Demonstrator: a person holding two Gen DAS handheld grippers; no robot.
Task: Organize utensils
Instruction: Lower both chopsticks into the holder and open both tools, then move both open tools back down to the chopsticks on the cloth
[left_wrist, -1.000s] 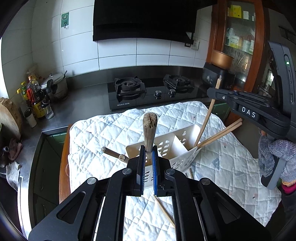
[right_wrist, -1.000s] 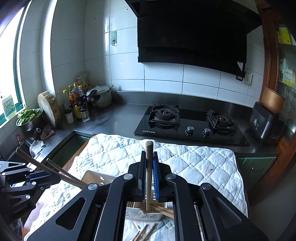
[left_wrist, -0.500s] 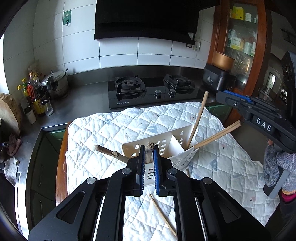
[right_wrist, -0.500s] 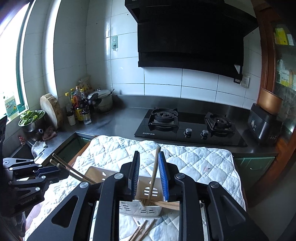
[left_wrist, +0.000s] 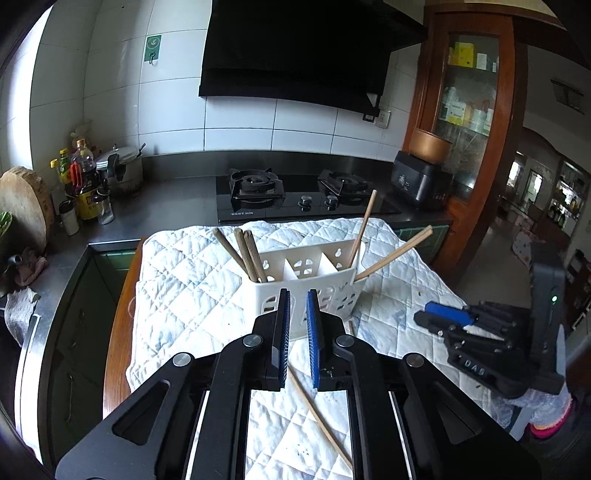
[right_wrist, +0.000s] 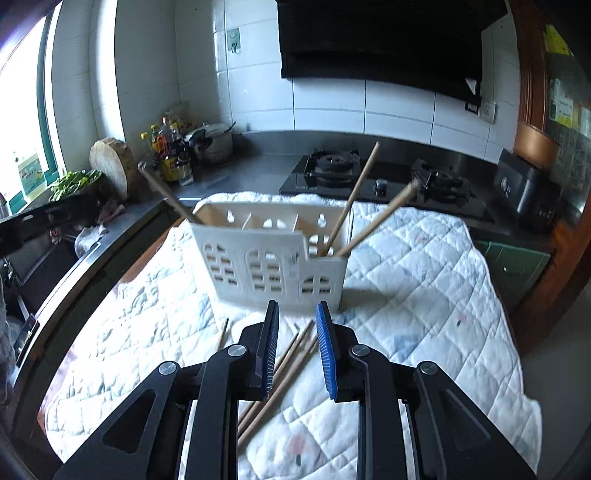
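Chopsticks (right_wrist: 354, 199) stand in the end compartments of the white caddy (right_wrist: 273, 266), mid-cloth (right_wrist: 424, 266); loose ones (right_wrist: 284, 369) lie at its 6 o'clock. Right gripper (right_wrist: 297, 347) has just been opening, jaws apart, nothing clamped. Left gripper (left_wrist: 297, 332): narrow gap, empty. Open cloth at 3 o'clock reaches the table edge.

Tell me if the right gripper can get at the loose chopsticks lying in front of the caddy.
Probably yes. The right gripper is open and empty, and the loose chopsticks lie on the quilted cloth just below its jaws, clear of the white caddy.
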